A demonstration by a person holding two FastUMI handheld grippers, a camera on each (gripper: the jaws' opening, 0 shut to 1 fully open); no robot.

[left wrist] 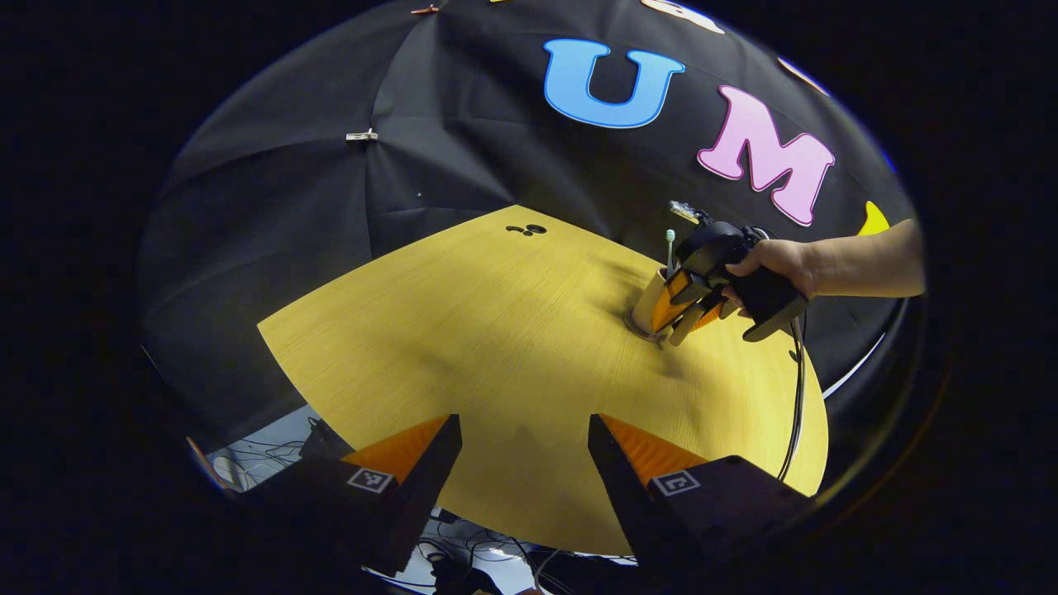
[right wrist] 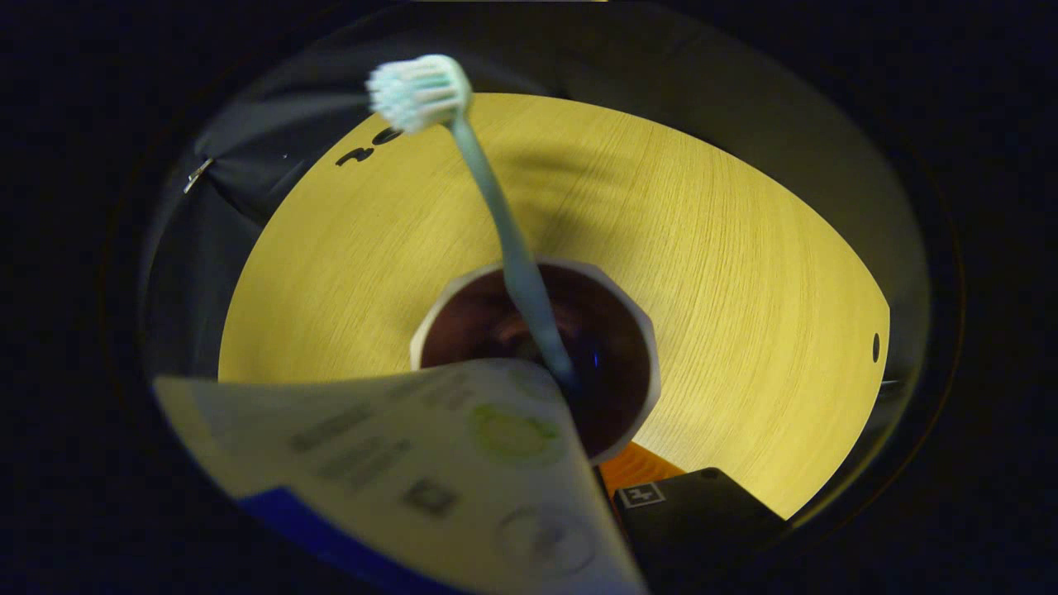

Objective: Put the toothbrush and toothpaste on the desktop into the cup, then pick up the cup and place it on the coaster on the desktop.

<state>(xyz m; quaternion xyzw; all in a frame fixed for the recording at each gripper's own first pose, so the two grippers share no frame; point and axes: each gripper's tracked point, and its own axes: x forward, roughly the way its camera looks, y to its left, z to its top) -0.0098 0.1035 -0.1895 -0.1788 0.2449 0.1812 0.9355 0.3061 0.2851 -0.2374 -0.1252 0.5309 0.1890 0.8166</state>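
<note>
Holding the cup [right wrist: 537, 355], centre frame, toothbrush [right wrist: 496, 215] upright inside and toothpaste [right wrist: 430, 463] lower left, my right gripper [left wrist: 682, 310] closed about its wall as far as I can tell, left gripper [left wrist: 525, 463] open, empty; next: release on the coaster [left wrist: 636, 329].

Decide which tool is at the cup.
The right tool, held by a hand at the cup; the left tool hangs open over the table.

The left gripper [left wrist: 524, 463] hovers with its fingers spread wide apart, while a hand [left wrist: 764, 268] tilts the right gripper [left wrist: 682, 310] steeply downward.
</note>
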